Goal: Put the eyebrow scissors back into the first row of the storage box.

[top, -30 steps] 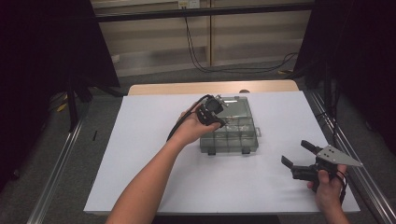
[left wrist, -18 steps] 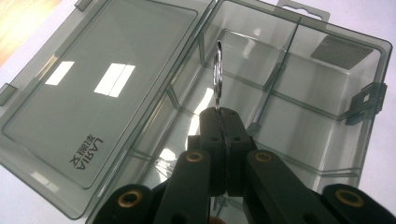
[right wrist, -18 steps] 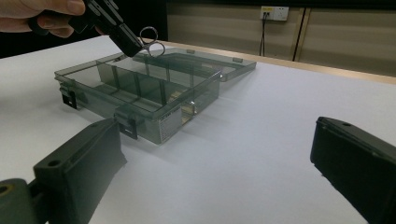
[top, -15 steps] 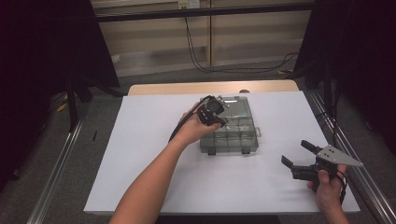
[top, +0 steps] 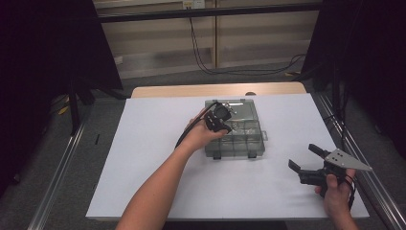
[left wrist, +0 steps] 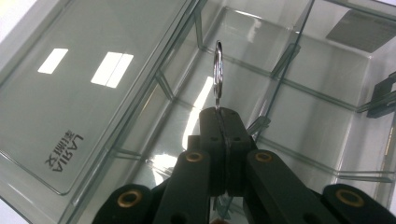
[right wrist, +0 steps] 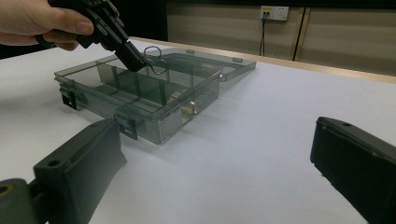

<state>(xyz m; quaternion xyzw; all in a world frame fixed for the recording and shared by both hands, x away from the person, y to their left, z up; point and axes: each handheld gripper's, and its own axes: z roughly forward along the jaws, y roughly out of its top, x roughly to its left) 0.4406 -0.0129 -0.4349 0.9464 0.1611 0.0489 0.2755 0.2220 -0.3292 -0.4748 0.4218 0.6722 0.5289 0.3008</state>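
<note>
Smoky clear plastic organizer box [top: 234, 136] sits lid-open a bit past the middle of the white-covered table [top: 143, 158], toward the far edge, with its flat lid [right wrist: 205, 58] folded back onto the table behind it. Left gripper [top: 221, 120] hangs over the box's compartments with its jaws pinched tight on a small metal ring [left wrist: 217, 70], a split keyring by the look of it, and in the left gripper view you can see the ring sticking straight out past the closed tips, above the dividers. From the right gripper view the ring [right wrist: 156, 58] sits just above the box's rim, not touching the plastic as far as I can tell. Right gripper [top: 306, 160] is parked well apart near the table's right front corner, jaws spread wide with nothing between them, pointing back at the box.
</note>
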